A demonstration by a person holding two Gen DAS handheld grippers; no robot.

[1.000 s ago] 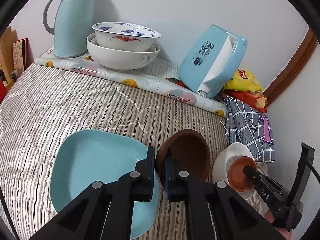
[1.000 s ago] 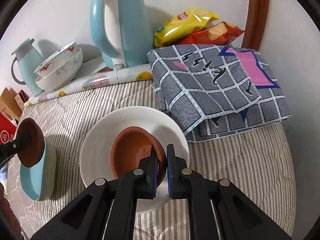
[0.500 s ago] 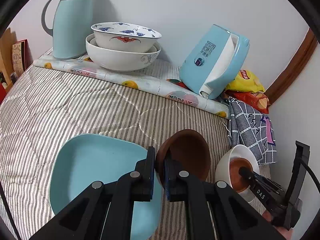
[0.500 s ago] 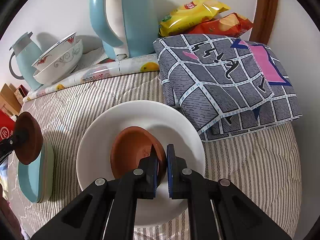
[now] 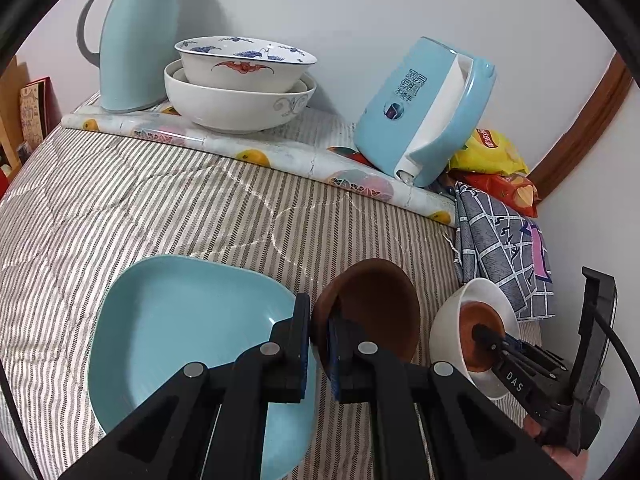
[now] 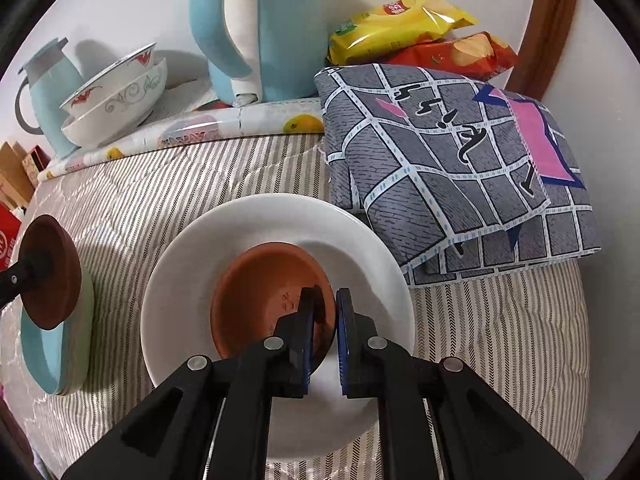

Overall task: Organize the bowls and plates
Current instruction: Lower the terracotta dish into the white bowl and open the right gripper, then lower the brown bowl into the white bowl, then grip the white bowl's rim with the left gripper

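Note:
My left gripper point(image 5: 319, 322) is shut on the rim of a dark brown bowl point(image 5: 372, 304), held above the striped cloth beside a light blue square plate point(image 5: 180, 332). My right gripper point(image 6: 325, 312) is shut on the rim of an orange-brown dish point(image 6: 260, 300) that sits inside a white plate point(image 6: 280, 224). The white plate with the dish point(image 5: 480, 320) shows at the right of the left wrist view. The dark brown bowl point(image 6: 48, 272) shows at the far left of the right wrist view, over the blue plate point(image 6: 44, 368).
At the back, two stacked white bowls point(image 5: 240, 80), a light blue thermos jug point(image 5: 136, 36) and a tipped blue kettle point(image 5: 424, 112) stand on a fruit-print mat. Snack bags point(image 6: 404, 20) and a folded grey checked cloth point(image 6: 460, 160) lie at the right by the wall.
My right gripper has brought the orange-brown dish down closer over the middle of the white plate. My left gripper holds the brown bowl almost still.

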